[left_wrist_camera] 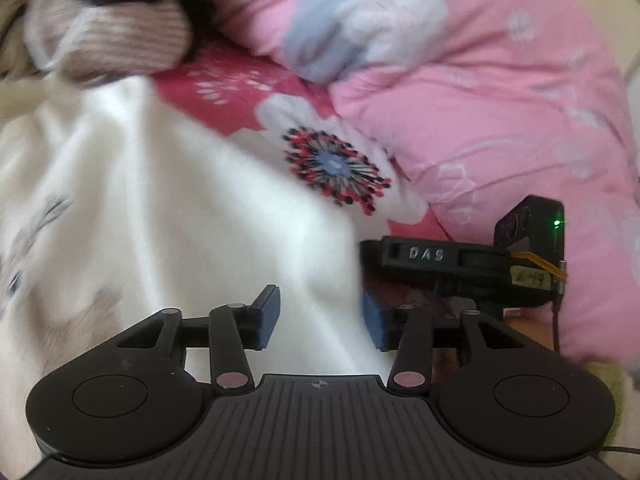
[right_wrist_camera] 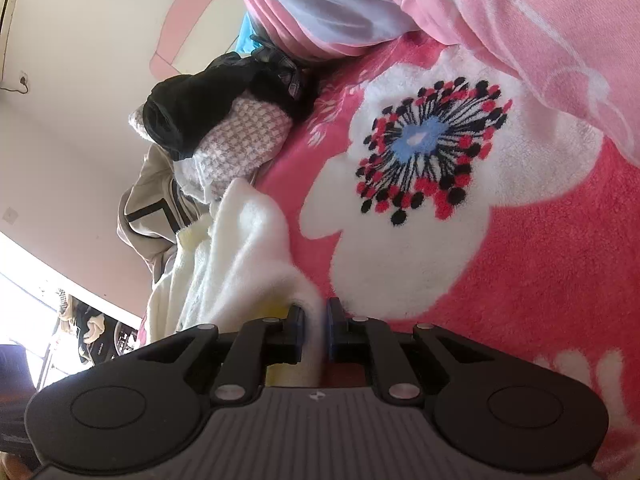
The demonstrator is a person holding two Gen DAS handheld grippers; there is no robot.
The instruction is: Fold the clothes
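A white fleecy garment (left_wrist_camera: 160, 200) lies spread over the red floral blanket (left_wrist_camera: 332, 160). My left gripper (left_wrist_camera: 322, 320) hovers over its right edge with its blue pads apart; the cloth lies under and between them and neither pad presses on it. In the right wrist view the same white garment (right_wrist_camera: 240, 248) runs up from my right gripper (right_wrist_camera: 316, 330), which is shut on a fold of it at the edge by the blanket (right_wrist_camera: 500, 280). That gripper's black body (left_wrist_camera: 460, 264) shows just right of my left fingers, rolled on its side.
A puffy pink quilt (left_wrist_camera: 480, 80) is heaped along the blanket's far side. Beyond the white garment sits a pile of clothes: a pink checked piece (right_wrist_camera: 240, 140), a black one (right_wrist_camera: 208, 100) and a beige jacket (right_wrist_camera: 148, 220). A wall (right_wrist_camera: 80, 120) stands behind.
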